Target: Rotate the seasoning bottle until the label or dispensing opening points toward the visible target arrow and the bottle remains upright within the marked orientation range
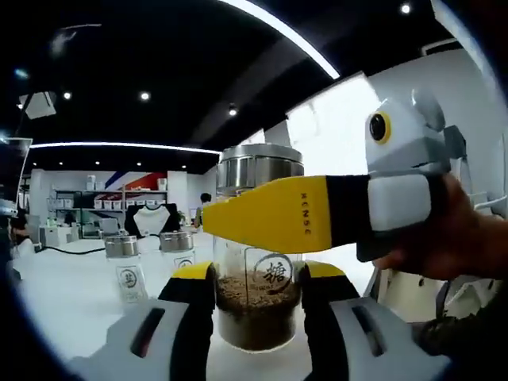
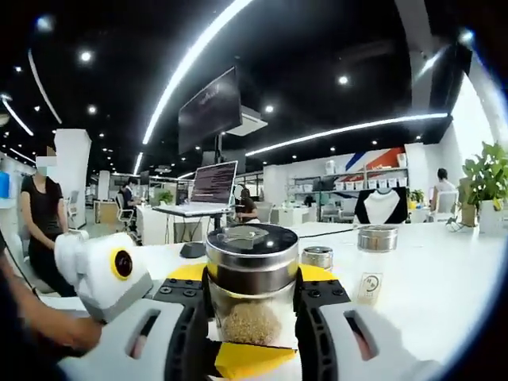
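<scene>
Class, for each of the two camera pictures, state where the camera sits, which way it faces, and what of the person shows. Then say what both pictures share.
Left gripper view: rides on the left gripper, low over the white table, facing the glass seasoning bottle with a steel lid; a hand holds the right gripper across it.
Right gripper view: rides on the right gripper, facing the bottle from the opposite side; the left gripper and a forearm show.
Shared: the bottle, both grippers, the table.

left gripper (image 1: 255,298): yellow-and-black jaws closed on the glass seasoning bottle's (image 1: 255,305) lower body
right gripper (image 2: 252,305): jaws clamped around its steel lid (image 2: 252,258)
</scene>
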The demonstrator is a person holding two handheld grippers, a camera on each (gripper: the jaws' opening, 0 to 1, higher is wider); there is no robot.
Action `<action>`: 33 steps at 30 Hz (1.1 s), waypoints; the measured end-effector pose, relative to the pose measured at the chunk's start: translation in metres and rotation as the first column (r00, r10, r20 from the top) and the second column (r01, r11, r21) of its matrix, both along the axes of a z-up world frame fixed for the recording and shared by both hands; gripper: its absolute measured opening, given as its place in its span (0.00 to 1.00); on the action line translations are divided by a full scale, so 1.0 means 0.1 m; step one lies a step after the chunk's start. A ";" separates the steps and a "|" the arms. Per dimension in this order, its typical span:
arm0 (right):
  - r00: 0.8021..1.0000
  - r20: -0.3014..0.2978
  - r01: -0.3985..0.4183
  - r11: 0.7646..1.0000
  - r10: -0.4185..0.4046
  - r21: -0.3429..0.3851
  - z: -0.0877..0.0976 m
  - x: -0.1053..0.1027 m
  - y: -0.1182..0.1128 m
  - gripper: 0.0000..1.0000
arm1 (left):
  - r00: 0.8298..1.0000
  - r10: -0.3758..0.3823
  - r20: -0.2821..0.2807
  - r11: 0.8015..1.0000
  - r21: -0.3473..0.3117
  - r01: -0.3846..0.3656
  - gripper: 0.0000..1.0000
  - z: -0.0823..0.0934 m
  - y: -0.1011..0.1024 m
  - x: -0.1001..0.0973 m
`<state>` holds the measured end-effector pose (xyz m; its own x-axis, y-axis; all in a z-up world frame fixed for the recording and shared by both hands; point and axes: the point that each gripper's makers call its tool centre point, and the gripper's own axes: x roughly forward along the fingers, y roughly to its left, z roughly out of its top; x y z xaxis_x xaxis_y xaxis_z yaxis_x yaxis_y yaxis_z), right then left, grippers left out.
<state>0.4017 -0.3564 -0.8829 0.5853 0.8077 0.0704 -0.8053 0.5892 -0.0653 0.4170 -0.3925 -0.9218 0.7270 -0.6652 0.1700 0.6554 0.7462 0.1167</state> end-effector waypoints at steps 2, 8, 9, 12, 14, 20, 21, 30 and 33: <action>0.997 0.010 -0.076 0.995 0.076 0.059 0.09 -0.07 -0.02 0.39 | 0.997 -0.078 -0.009 0.996 -0.047 0.077 0.46 0.05 -0.04 -0.06; 0.983 -0.023 -0.177 0.969 0.183 0.170 0.19 -0.18 -0.14 0.39 | 0.977 -0.197 -0.084 0.974 -0.131 0.186 0.51 0.06 -0.12 -0.13; 0.982 -0.019 -0.181 0.970 0.186 0.160 0.18 -0.19 -0.13 0.39 | 0.977 -0.194 -0.088 0.977 -0.110 0.184 0.51 0.04 -0.14 -0.13; 0.985 -0.032 -0.161 0.975 0.168 0.155 0.12 -0.18 -0.13 0.40 | 0.982 -0.161 -0.096 0.985 -0.082 0.153 0.48 -0.01 -0.16 -0.14; 0.987 -0.073 -0.121 0.968 0.140 0.221 0.13 -0.13 -0.16 0.40 | 0.993 -0.102 -0.064 0.993 -0.074 0.097 0.47 0.03 -0.13 -0.13; 0.989 -0.146 0.007 0.968 0.030 0.250 0.04 -0.03 -0.16 0.39 | 0.996 0.043 -0.076 0.998 -0.051 -0.047 0.46 -0.04 -0.05 -0.03; 0.989 -0.146 0.014 0.971 0.022 0.239 0.03 -0.04 -0.14 0.39 | 0.995 0.073 -0.062 0.996 -0.037 -0.075 0.46 -0.06 -0.03 -0.03; 0.990 -0.105 0.100 0.992 -0.091 0.083 -0.02 -0.01 0.02 0.39 | 0.974 0.226 -0.027 0.974 0.037 -0.225 0.46 -0.10 0.09 0.06; 0.990 -0.085 0.119 0.990 -0.113 0.071 0.00 0.01 0.07 0.39 | 0.970 0.239 -0.043 0.971 0.018 -0.238 0.45 -0.09 0.12 0.07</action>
